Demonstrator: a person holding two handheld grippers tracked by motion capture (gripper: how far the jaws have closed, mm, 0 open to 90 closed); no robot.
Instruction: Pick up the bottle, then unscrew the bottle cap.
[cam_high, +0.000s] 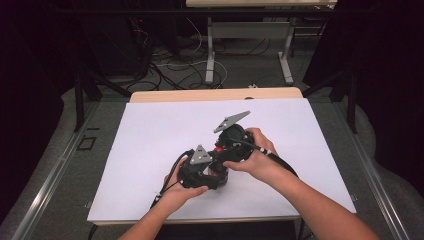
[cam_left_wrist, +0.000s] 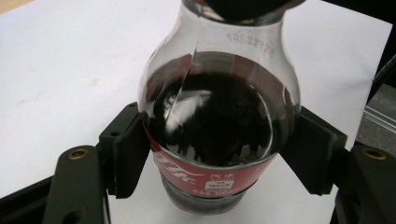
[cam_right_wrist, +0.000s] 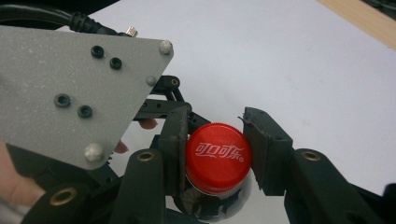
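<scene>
The cola bottle (cam_left_wrist: 219, 126) stands upright, red cap (cam_right_wrist: 218, 157) topmost; left gripper (cam_left_wrist: 219, 158) clamps its body, right gripper (cam_right_wrist: 217, 156) pinches the cap

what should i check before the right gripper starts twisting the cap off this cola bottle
1. Left gripper clamps the bottle body, pads on both sides at the label: ok.
2. Right gripper closed on the red cap: left pad touches; right pad looks against it, though its edge is ragged: cannot tell if grip is firm.
3. Bottle upright on the white sheet: ok, as far as the left gripper view shows.
4. Cap seal already broken: cannot tell.
5. Cables clear of the jaws: ok in the high view.
</scene>
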